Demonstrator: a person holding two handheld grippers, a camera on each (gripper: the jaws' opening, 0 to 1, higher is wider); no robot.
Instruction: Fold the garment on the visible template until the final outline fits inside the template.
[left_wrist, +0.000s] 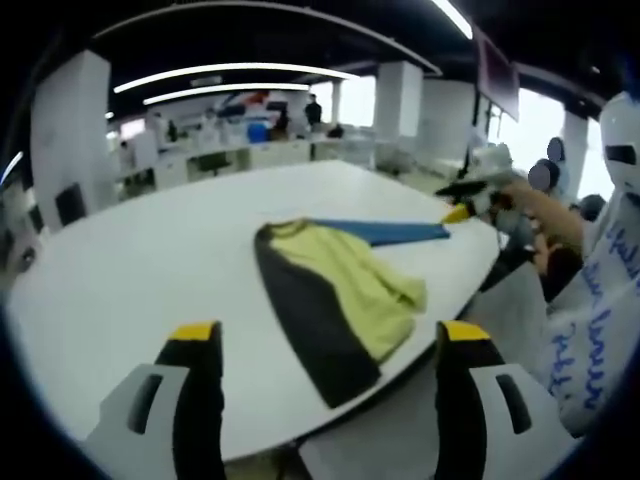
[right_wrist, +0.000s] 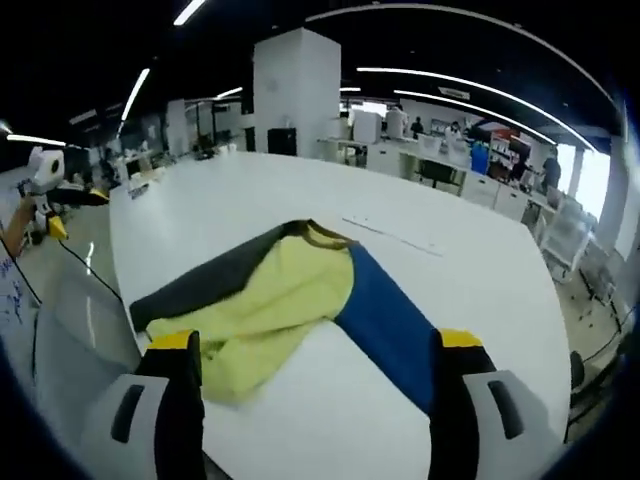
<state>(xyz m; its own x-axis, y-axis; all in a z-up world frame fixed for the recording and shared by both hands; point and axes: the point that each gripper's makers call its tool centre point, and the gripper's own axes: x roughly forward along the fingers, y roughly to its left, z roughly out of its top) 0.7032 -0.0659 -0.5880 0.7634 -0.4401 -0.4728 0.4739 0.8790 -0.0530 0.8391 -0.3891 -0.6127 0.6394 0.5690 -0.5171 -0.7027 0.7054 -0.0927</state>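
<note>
A garment (left_wrist: 345, 290) lies crumpled on the white table (left_wrist: 150, 260), near its edge. It has a yellow body, a dark grey side (left_wrist: 310, 320) and a blue sleeve (left_wrist: 385, 232) stretched out flat. My left gripper (left_wrist: 330, 332) hovers short of it, jaws wide apart and empty. Beyond the sleeve's end, a hand holds my right gripper (left_wrist: 478, 202) above the table edge. In the right gripper view the garment (right_wrist: 270, 290) is close in front, with the blue sleeve (right_wrist: 385, 320) running toward my right gripper (right_wrist: 315, 340), which is open and empty. The left gripper (right_wrist: 45, 195) appears far left.
A faint thin line (right_wrist: 395, 236) marks the table (right_wrist: 470, 270) beyond the garment. A white board with blue writing (left_wrist: 600, 310) stands close at the right of the left gripper view. Desks, columns and people fill the office behind.
</note>
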